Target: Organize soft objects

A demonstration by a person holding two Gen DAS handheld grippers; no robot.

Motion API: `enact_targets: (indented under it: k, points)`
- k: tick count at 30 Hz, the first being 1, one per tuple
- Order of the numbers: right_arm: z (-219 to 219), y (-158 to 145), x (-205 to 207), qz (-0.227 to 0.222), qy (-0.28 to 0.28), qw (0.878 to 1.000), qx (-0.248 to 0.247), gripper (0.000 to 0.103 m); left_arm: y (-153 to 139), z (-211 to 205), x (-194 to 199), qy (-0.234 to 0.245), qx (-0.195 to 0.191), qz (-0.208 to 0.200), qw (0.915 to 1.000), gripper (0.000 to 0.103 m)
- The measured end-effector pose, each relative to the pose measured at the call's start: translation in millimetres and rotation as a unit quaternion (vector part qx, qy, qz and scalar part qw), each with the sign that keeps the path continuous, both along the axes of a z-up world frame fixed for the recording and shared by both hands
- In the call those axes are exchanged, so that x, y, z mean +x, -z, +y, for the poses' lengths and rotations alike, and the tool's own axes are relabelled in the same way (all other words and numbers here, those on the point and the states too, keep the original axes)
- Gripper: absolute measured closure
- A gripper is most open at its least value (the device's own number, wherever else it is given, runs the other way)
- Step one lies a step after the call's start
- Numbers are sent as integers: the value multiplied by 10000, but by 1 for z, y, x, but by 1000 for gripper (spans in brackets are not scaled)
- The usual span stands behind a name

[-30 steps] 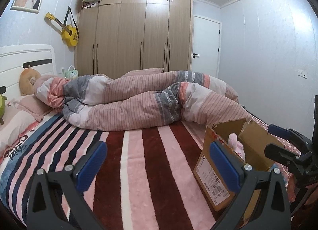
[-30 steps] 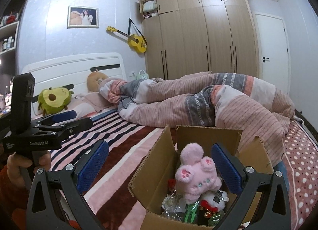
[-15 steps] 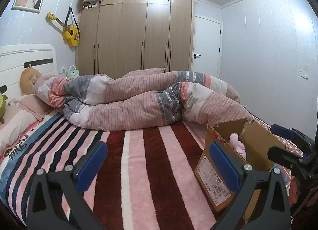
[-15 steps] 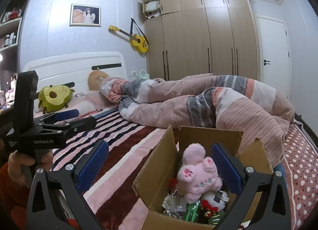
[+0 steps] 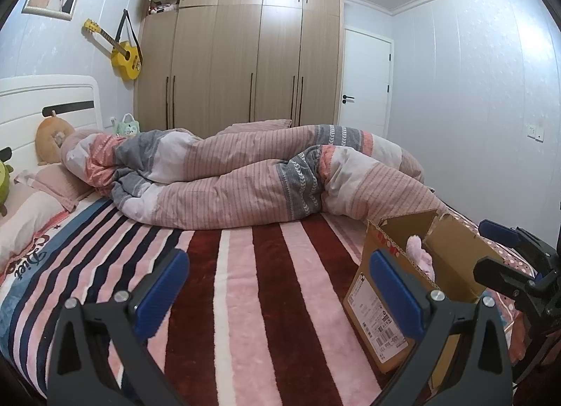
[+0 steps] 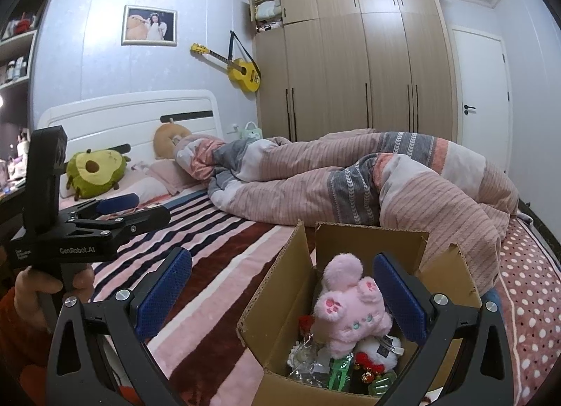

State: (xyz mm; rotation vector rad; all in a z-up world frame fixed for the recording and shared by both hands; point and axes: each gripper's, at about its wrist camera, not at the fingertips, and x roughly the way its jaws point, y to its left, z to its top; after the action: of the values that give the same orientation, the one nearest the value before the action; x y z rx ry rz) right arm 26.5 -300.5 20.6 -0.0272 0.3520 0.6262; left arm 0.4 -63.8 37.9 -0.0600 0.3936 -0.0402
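An open cardboard box (image 6: 280, 286) stands on the striped bed; it also shows in the left wrist view (image 5: 382, 300). Inside it lies a pink plush bunny (image 6: 350, 311) on top of small toys; its ear (image 5: 415, 246) peeks out in the left wrist view. My right gripper (image 6: 282, 295) is open and empty, just above the box's near side. My left gripper (image 5: 280, 290) is open and empty over the striped blanket, left of the box; it also shows in the right wrist view (image 6: 135, 207). An avocado plush (image 6: 96, 171) and a round brown plush (image 6: 171, 135) sit by the headboard.
A rumpled pink and grey duvet (image 5: 252, 178) lies across the far half of the bed. Pillows (image 5: 31, 206) lie at the head. A wardrobe (image 5: 242, 55), a door (image 5: 364, 83) and a wall-hung yellow guitar (image 5: 124, 53) are behind.
Both views drift slightly; the box sits a little further right and lower in the right wrist view. Both grippers stay open and empty.
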Motion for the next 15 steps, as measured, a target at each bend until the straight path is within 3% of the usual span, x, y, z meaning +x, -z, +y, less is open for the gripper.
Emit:
enact_targets:
  k: [15]
  points:
    - [-1, -1, 0, 11, -13, 10000, 2, 0, 1, 0, 2, 55, 4, 16, 10000, 1]
